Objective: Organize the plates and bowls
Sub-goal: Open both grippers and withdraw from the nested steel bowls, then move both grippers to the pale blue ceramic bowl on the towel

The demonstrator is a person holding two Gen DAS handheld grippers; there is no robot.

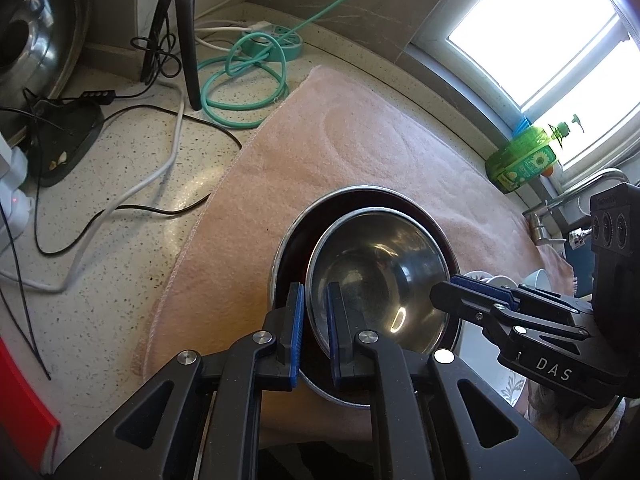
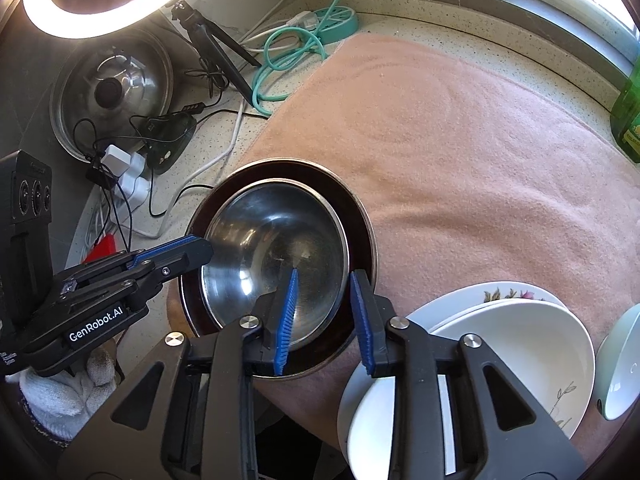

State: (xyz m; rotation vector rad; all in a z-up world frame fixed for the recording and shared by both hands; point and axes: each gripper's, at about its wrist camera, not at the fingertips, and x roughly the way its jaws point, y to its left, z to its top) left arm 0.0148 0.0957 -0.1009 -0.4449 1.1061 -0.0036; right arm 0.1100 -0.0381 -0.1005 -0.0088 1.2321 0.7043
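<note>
A steel bowl (image 1: 376, 276) (image 2: 276, 256) sits inside a larger dark metal plate (image 1: 288, 248) (image 2: 360, 216) on a pink towel (image 1: 340, 148) (image 2: 460, 140). My left gripper (image 1: 314, 332) straddles the bowl's near rim with a narrow gap; it also shows in the right wrist view (image 2: 200, 248). My right gripper (image 2: 324, 316) is open, its fingers on either side of the bowl's right rim; it shows in the left wrist view (image 1: 448, 286). White plates (image 2: 500, 340) and a pale green bowl (image 2: 620, 364) lie at the right.
A teal power strip and cable (image 1: 256, 60), a tripod (image 1: 188, 32), black and white cables (image 1: 160, 160), a pot lid (image 2: 112, 84) and a ring light (image 2: 100, 0) crowd the counter's left. A green bottle (image 1: 524, 160) stands by the window. A faucet (image 1: 580, 188) is at right.
</note>
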